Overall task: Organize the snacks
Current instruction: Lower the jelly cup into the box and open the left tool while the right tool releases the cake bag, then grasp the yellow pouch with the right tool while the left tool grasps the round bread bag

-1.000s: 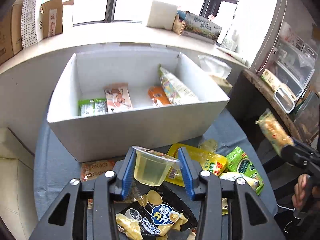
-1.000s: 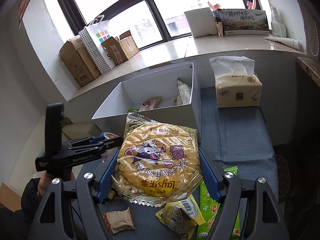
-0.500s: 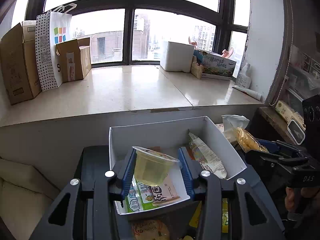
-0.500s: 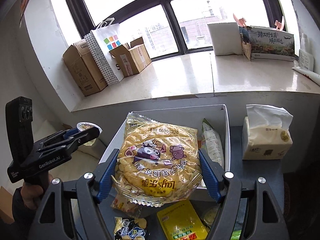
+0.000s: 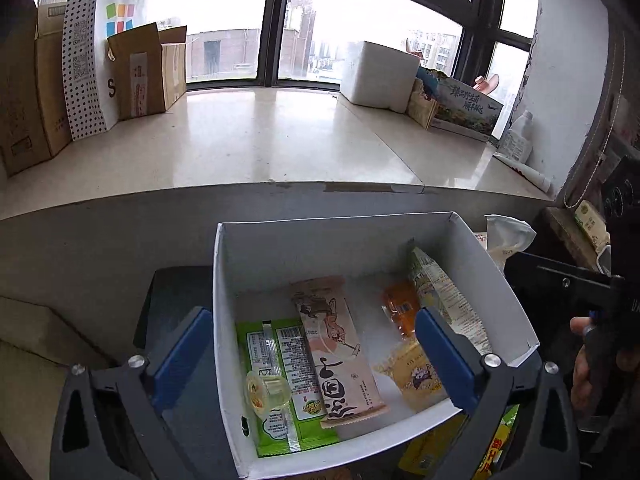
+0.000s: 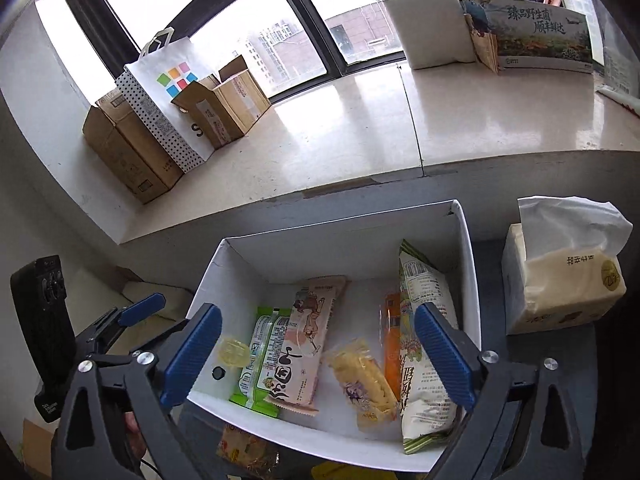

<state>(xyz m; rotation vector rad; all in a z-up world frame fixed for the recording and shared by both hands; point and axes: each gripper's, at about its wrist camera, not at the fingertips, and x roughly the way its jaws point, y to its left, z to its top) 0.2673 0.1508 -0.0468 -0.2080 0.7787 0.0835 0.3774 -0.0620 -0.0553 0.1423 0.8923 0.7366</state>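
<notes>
A white open box (image 5: 504, 292) (image 6: 468, 264) holds the snacks. My left gripper (image 5: 316, 356) is open and empty above its near left part. The clear jelly cup (image 5: 267, 394) (image 6: 232, 350) lies in the box on a green packet (image 5: 280, 360) (image 6: 262, 356). My right gripper (image 6: 318, 356) is open and empty above the box. The yellow round-cracker pack (image 6: 366, 386) (image 5: 416, 376) lies inside, between a pink packet (image 6: 306, 344) (image 5: 336, 352) and an orange packet (image 6: 390, 332). A tall white-green bag (image 6: 424, 344) leans on the right wall.
A tissue pack (image 6: 560, 276) stands right of the box. More snacks (image 6: 244, 450) lie on the table at the box's near side. Cardboard boxes (image 6: 132, 152) and a paper bag (image 6: 168, 100) stand on the window sill behind. The left gripper body (image 6: 80, 340) shows at lower left.
Both grippers opened over the box. The jelly cup dropped from the left one and the yellow cracker pack dropped from the right one; both now lie inside the box.
</notes>
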